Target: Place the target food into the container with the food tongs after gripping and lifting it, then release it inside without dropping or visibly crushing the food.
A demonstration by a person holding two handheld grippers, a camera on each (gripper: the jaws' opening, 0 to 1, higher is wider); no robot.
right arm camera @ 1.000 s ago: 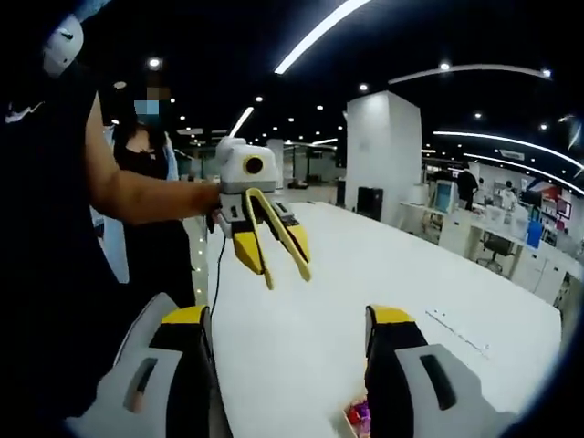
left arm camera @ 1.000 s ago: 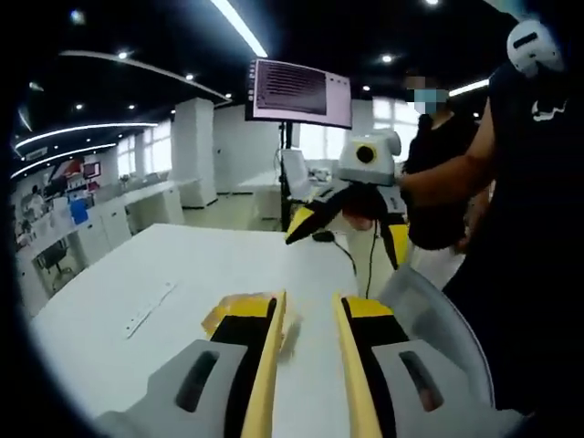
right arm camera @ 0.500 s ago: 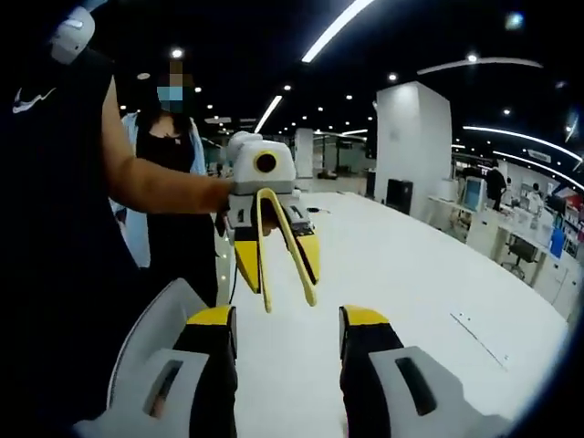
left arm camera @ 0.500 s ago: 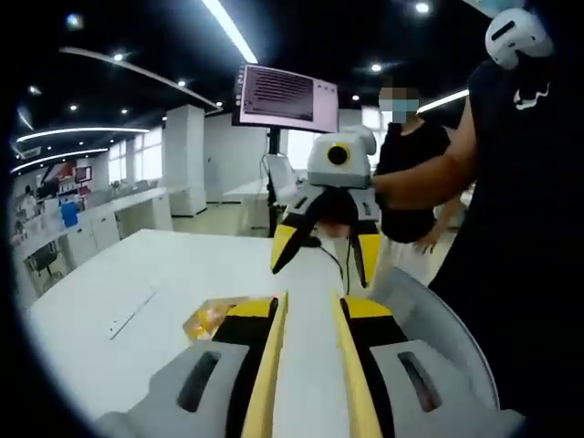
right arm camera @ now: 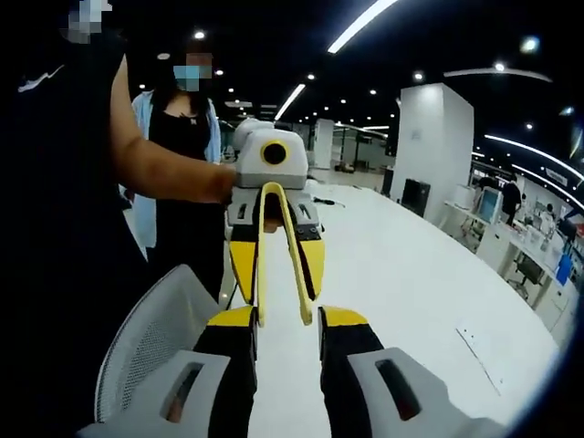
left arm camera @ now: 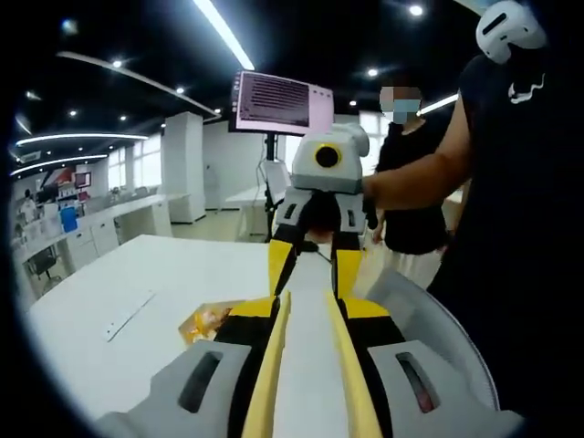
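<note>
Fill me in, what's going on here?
A person holds a gripper in each hand above a white table. The left gripper grips yellow food tongs, pointed at the right gripper, whose jaws bracket the tong tips; contact is unclear. Yellowish food lies on the table, not yet picked up.

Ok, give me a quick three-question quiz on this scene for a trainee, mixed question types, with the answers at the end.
1. True or false: the left gripper holds the yellow food tongs.
2. In the left gripper view, where is the yellow packet? A: on the white table, left of that view's own jaws. B: between the tong arms. C: on a chair.
3. In the right gripper view, what white piece of furniture shows left of the right gripper?

Key:
1. True.
2. A.
3. A white mesh chair.
</note>
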